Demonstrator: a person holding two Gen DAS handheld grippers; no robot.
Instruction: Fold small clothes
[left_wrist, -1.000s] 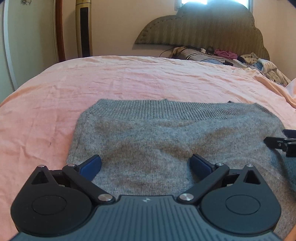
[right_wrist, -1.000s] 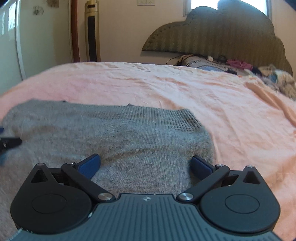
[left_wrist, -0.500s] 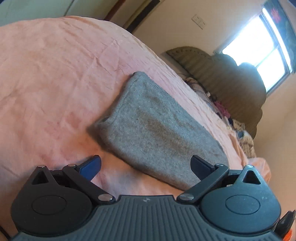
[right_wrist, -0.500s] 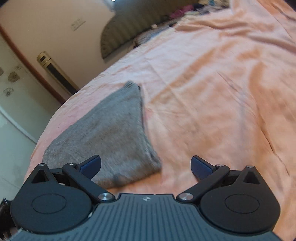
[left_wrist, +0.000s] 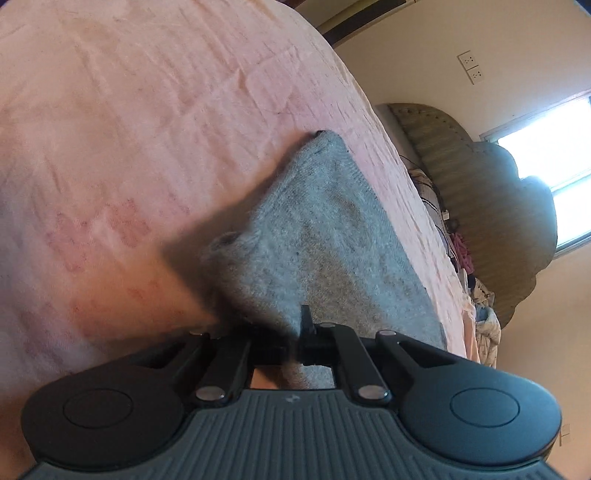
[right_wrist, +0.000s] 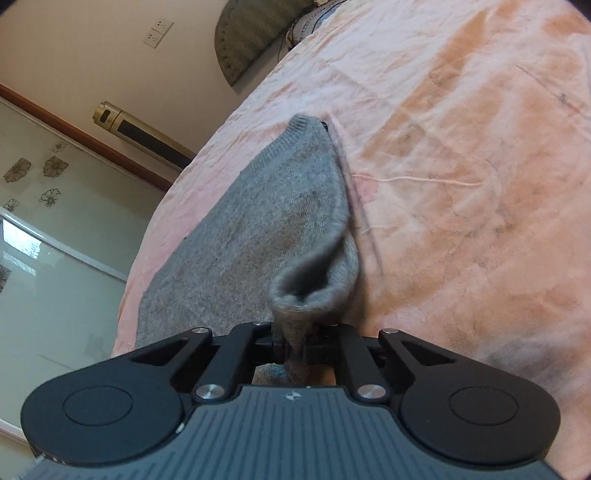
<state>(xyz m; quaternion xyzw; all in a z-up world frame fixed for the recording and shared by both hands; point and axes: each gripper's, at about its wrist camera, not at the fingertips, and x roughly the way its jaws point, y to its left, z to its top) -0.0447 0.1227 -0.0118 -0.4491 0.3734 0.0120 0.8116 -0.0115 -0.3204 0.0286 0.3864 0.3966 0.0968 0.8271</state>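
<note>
Grippers both sat clamped: the left gripper (left_wrist: 295, 341) pinched one near corner of the grey knitted garment (left_wrist: 325, 236), the right gripper (right_wrist: 293, 341) pinched the other, bunched into a fold. Beyond, the garment lay on the pink bedsheet (right_wrist: 461, 129). No readable writing showed anywhere

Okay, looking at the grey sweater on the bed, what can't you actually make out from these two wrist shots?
- Left wrist view: the near edge of the grey sweater disappears behind the left tool, shut on it.
- Right wrist view: the pinched fold runs behind the right tool; its underside is hidden.
- Clutter by the headboard: too small to identify.
</note>
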